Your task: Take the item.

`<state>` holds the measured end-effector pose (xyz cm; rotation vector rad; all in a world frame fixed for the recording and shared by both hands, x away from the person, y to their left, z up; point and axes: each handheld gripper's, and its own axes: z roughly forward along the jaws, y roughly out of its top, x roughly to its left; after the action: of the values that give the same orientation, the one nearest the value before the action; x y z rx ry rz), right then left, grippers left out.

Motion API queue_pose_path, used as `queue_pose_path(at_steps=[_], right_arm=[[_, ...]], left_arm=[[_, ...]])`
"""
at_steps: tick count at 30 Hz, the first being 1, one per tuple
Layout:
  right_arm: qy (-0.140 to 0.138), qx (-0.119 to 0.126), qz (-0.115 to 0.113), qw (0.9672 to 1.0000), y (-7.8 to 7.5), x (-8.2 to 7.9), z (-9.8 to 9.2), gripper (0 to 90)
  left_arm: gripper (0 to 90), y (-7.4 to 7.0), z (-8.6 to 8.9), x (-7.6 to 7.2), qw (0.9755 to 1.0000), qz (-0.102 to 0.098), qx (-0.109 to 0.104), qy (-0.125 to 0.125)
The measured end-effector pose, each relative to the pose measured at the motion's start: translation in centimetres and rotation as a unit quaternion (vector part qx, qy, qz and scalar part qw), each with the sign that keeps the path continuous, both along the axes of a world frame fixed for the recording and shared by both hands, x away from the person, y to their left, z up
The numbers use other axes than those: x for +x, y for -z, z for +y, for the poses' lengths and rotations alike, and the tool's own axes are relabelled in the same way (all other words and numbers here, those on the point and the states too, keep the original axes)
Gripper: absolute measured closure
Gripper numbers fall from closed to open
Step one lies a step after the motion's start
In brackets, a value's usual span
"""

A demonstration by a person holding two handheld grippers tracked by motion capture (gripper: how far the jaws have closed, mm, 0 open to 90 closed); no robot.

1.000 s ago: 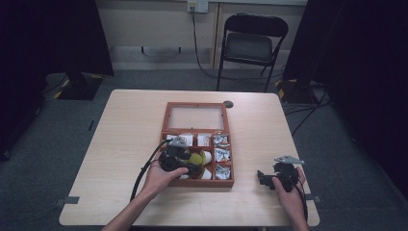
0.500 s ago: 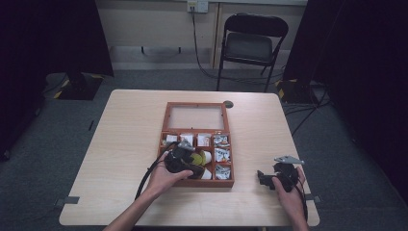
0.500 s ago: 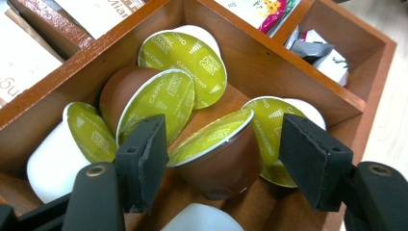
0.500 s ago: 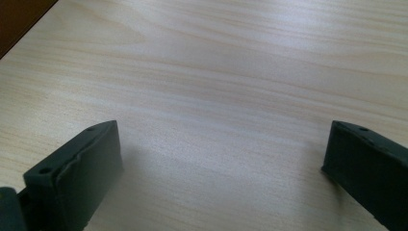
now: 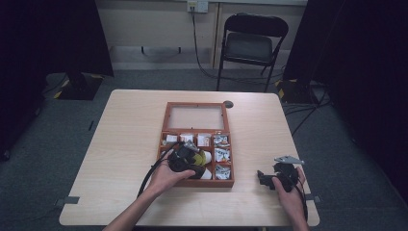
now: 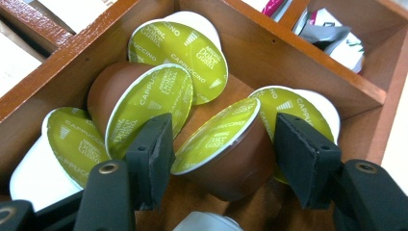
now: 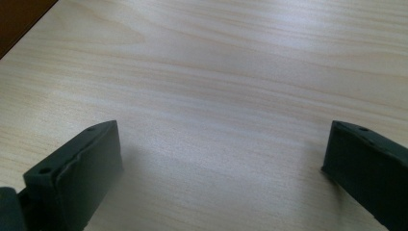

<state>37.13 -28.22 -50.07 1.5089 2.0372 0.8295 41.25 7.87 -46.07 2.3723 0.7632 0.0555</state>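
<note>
High view: a wooden box (image 5: 167, 126) with a glazed lid laid open sits near the middle of the pale wood surface (image 5: 120, 130), its small compartments holding packets and coffee pods. The left tongs (image 5: 188, 156) reach into a compartment on the box's near side, while the right tongs (image 5: 269, 178) rest on the surface toward the near right corner, well apart from the box.

Left gripper view: the tongs are spread on either side of a brown pod (image 6: 226, 144) with a green foil lid, lying on its side among other pods; I cannot tell if the jaws touch it yet. The pods are smooth plastic cups, brown or white, with shiny round lids; the compartment walls are glossy reddish wood. To my judgement the grasp is only starting: the pod is not lifted, and closing and taking it out remain.

Right gripper view: the right tongs stand wide and empty over bare, fine-grained wood.
</note>
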Motion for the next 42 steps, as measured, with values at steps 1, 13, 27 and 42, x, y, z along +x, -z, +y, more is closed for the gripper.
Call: queue_pose_path(at_steps=[1,13,27,42], right_arm=[[0.0,0.0,0.0,1.0,0.0,0.0,0.0,0.0],[0.0,0.0,0.0,1.0,0.0,0.0,0.0,0.0],[0.0,0.0,0.0,1.0,0.0,0.0,0.0,0.0],[0.0,0.0,0.0,1.0,0.0,0.0,0.0,0.0]], left_arm=[[40.2,0.0,-0.1,0.0,1.0,-0.004,0.005,0.002],[47.1,0.0,0.0,-0.2,0.9998,-0.008,0.011,0.012],[52.7,-0.3,0.6,-0.3,0.9999,-0.008,-0.008,0.009],[54.6,-1.2,1.3,-0.8,0.9987,-0.028,-0.04,0.012]])
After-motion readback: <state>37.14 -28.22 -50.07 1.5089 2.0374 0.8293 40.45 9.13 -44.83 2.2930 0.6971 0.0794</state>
